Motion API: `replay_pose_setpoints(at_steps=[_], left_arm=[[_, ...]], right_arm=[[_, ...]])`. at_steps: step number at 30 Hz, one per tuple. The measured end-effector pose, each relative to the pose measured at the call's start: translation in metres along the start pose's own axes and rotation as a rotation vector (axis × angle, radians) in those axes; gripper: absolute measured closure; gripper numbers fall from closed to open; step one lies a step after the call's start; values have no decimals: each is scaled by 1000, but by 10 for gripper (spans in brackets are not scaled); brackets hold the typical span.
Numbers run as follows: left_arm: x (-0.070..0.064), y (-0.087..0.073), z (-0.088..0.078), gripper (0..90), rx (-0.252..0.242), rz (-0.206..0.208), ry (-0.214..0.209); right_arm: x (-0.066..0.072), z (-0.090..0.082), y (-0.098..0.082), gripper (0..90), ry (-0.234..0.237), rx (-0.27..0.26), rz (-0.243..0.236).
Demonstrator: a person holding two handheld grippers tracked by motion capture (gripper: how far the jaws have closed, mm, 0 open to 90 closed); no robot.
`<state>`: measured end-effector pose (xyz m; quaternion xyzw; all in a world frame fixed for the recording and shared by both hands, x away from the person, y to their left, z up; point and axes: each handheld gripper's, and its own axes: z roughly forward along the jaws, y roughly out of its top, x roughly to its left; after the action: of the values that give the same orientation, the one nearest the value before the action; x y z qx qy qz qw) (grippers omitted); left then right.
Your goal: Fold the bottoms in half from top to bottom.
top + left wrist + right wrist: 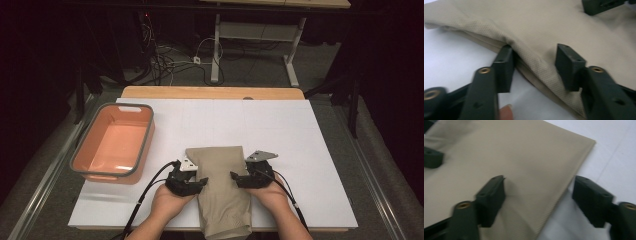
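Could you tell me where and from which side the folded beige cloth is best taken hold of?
Probably at its two long side edges, one gripper from each side. The folded beige cloth lies flat with layered edges; the left gripper straddles the left edge, the right gripper the right, so fingers can likely slide under and pinch all layers.

A folded cloth (222, 192) is laid on the table (300, 150) at the near edge, hanging slightly over it. A tub (114, 142) is placed at ten o'clock from the cloth, near the table's left edge. The left gripper (204, 181) is set at the cloth's nine o'clock edge, the right gripper (233, 176) at its three o'clock edge.
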<state>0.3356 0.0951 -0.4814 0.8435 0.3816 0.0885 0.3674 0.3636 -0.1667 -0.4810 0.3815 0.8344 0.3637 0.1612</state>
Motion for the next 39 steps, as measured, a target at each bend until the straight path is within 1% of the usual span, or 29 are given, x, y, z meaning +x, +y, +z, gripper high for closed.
replay_pose_setpoints(at_steps=[1, 2, 4, 7, 10, 14, 16, 19, 21, 23, 25, 26, 28, 30, 33, 34, 36, 37, 39], left_arm=[[0, 0, -1, 549, 6, 2, -5], [1, 0, 0, 586, 1, 10, -22], [1, 0, 0, 682, 2, 11, -59], [2, 0, 1, 753, 5, 22, -87], [1, 0, 1, 780, 2, 32, -93], [0, -2, 0, 799, -6, 39, -95], [-1, -2, -1, 804, -8, 47, -93], [-2, -3, -1, 808, -16, 61, -87], [-3, -3, -4, 812, -27, 83, -81], [-2, -1, -9, 815, -58, 84, -76], [-1, 5, -18, 818, -86, 105, -69], [0, 9, -23, 820, -103, 114, -65], [1, 20, -30, 821, -118, 143, -39], [6, 32, -37, 820, -147, 142, -35], [15, 50, -42, 820, -173, 147, -11], [20, 56, -41, 819, -178, 139, -7], [33, 66, -35, 819, -170, 110, 0], [39, 71, -30, 818, -162, 104, 7], [50, 82, -19, 817, -129, 93, 29]], right_arm=[[1, -1, -1, 401, 15, -6, -13], [3, -1, -1, 431, 22, -11, -21], [3, -1, -1, 486, 46, -13, -20], [3, -1, -1, 558, 72, -12, -19], [2, -1, -1, 625, 98, -14, -17], [4, -1, -1, 758, 141, -13, -10], [5, 0, -1, 788, 157, -13, -10], [8, 0, -1, 805, 156, -14, -12], [10, -2, 0, 812, 148, -15, -16], [11, -5, 1, 813, 141, -25, -25], [13, -12, 7, 814, 118, -44, -54], [13, -16, 11, 814, 115, -59, -63], [12, -25, 20, 815, 105, -91, -72], [10, -33, 30, 815, 92, -128, -77], [5, -38, 47, 814, 60, -159, -92], [2, -38, 53, 814, 45, -163, -98], [-5, -32, 62, 814, 27, -158, -90], [-9, -27, 66, 814, 15, -151, -91], [-17, -15, 74, 814, -5, -136, -79]])
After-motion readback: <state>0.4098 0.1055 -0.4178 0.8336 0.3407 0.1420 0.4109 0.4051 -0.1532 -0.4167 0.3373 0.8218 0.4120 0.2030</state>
